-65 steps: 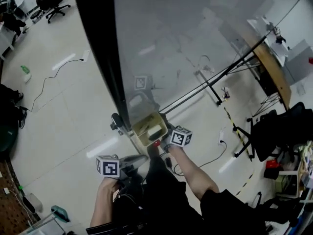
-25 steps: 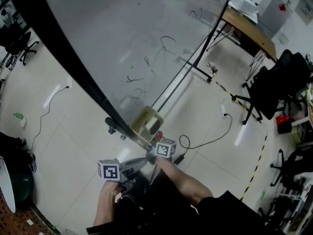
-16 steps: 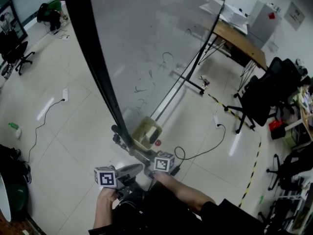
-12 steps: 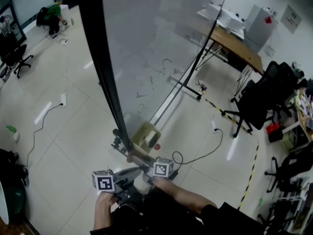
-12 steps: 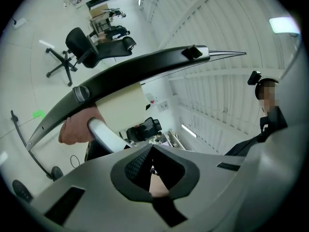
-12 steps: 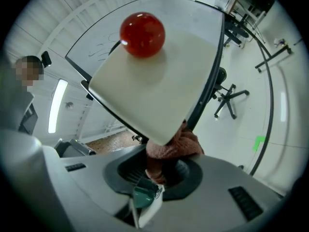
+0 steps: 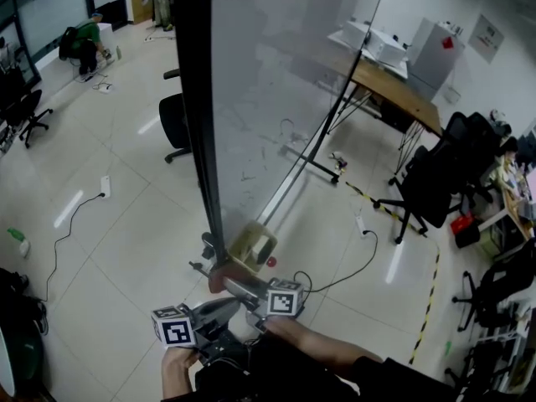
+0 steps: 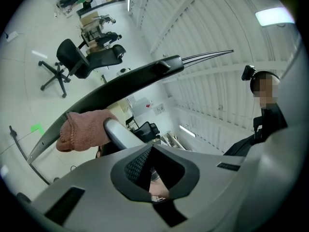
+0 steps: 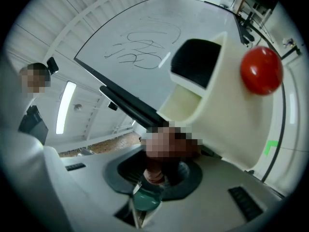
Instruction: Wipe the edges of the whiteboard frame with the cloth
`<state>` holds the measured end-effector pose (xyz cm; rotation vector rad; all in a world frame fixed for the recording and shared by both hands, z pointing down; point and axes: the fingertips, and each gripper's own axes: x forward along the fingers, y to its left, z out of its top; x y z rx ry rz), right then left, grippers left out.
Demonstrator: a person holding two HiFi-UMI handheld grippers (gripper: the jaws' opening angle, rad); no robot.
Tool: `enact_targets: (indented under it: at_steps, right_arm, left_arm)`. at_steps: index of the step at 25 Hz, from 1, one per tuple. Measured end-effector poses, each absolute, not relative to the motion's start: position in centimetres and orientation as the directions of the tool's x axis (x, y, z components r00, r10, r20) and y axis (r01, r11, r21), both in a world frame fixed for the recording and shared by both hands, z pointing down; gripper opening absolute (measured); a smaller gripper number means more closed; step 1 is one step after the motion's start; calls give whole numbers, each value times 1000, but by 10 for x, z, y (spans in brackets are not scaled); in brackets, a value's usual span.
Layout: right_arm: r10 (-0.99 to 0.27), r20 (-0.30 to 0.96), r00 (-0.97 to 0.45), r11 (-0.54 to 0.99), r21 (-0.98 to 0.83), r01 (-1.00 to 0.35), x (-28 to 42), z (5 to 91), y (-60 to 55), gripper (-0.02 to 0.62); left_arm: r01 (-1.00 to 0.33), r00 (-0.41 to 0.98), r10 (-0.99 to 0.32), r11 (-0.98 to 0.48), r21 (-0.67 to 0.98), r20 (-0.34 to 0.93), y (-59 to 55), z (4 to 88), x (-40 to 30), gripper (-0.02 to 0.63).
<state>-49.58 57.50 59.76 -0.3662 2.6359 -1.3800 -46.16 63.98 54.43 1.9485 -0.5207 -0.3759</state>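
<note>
Cloth (image 8: 83,129), pinched in the right claw (image 7: 226,281), sits against the whiteboard frame (image 7: 194,99) at its bottom corner while the left claw (image 7: 239,303) hangs closed and empty; wiping looks under way, and next needs a steady slide along the edge.

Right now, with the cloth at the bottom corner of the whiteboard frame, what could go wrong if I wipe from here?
1. The cloth, held in the right hand-held gripper, sits close to the cream tray with the eraser and red ball; a sweep that way could knock them.
2. The whiteboard seems to stand on a caster; hard pressure on the frame might roll it.
</note>
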Motion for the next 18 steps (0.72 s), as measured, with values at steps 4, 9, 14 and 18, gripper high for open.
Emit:
enact_targets:
  at_steps: [4,9,14,18]
  right_arm:
    - [-268,-87,-960,544,-835,-76,-497,566,577,87]
    - [-239,-125,-963,605,-795,-47,-495,520,574,86]
    - [-211,-141,-967,627,-778,-23,-495,489,574,86]
    - [-203,-163,-965,634,-773,-2,-496,463,574,87]
  left_arm:
    - [-196,854,-518,-404,894,-47,637,519,-461,-3]
    - [-205,858,-510,-456,866,-65,635,493,-461,-3]
    - [-207,853,-514,-493,845,-92,634,469,-464,-3]
    - [-213,854,-511,-522,826,-103,634,448,-466,-3]
